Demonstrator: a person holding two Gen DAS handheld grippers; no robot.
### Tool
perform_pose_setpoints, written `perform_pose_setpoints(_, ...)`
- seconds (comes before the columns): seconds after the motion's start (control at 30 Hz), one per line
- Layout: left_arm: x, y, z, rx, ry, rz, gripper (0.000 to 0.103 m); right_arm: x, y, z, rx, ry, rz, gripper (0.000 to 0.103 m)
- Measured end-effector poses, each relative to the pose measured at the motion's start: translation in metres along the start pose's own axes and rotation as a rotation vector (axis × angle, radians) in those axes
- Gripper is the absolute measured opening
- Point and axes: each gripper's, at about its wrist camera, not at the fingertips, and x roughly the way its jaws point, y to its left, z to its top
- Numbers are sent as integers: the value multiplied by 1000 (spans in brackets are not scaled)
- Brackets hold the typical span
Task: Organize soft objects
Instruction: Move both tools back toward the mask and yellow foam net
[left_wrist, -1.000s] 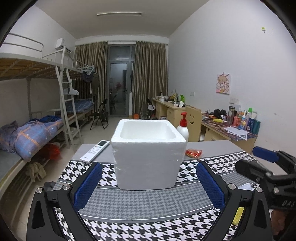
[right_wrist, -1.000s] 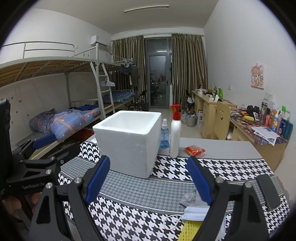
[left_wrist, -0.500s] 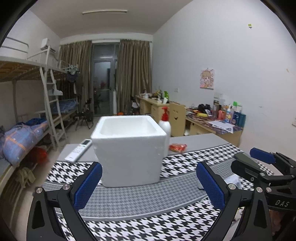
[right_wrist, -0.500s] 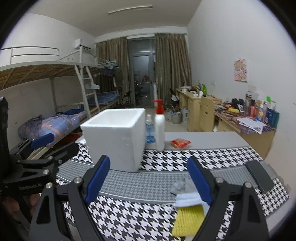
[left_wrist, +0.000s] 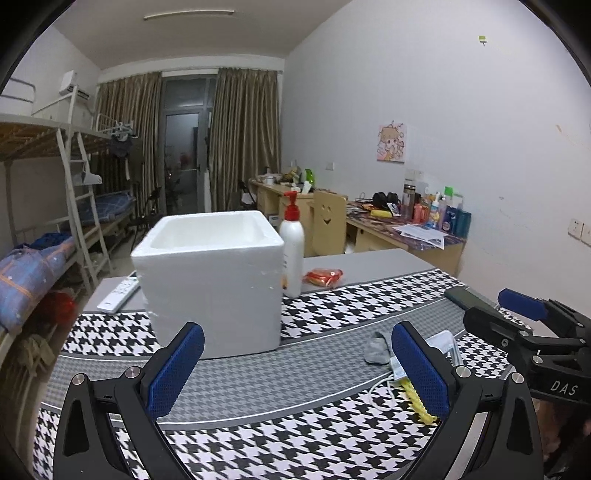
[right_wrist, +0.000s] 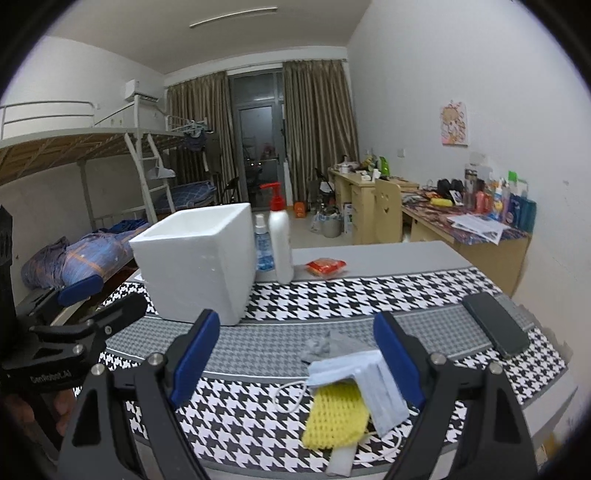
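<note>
A white foam box (left_wrist: 210, 280) stands open on the houndstooth table cloth; it also shows in the right wrist view (right_wrist: 195, 262). A pile of soft things lies right of it: a grey cloth (right_wrist: 328, 345), a light blue face mask (right_wrist: 365, 384) and a yellow knitted piece (right_wrist: 336, 415). The grey cloth (left_wrist: 376, 350) also shows in the left wrist view. My left gripper (left_wrist: 295, 369) is open and empty in front of the box. My right gripper (right_wrist: 295, 363) is open and empty just above the pile.
A white pump bottle (right_wrist: 280, 240), a blue spray bottle (right_wrist: 262, 245) and a red packet (right_wrist: 327, 266) stand behind the box. A black phone (right_wrist: 495, 325) lies at the right. A remote (left_wrist: 118, 295) lies left of the box. Bunk beds and desks line the room.
Both grippers have swung to the right, so the box shifted left in view. The soft pile has come further into view under the right gripper. Both stay open.
</note>
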Motion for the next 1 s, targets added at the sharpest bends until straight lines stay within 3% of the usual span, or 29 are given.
perform_pose_setpoints(0.57, 21, -31, -10, 14, 50, -74, 102, -8, -36, -12, 21, 17, -66, 88)
perform_pose_setpoints(1.0, 42, -47, -21, 36, 112, -97, 102, 8, -56, -28, 47, 82, -71, 88)
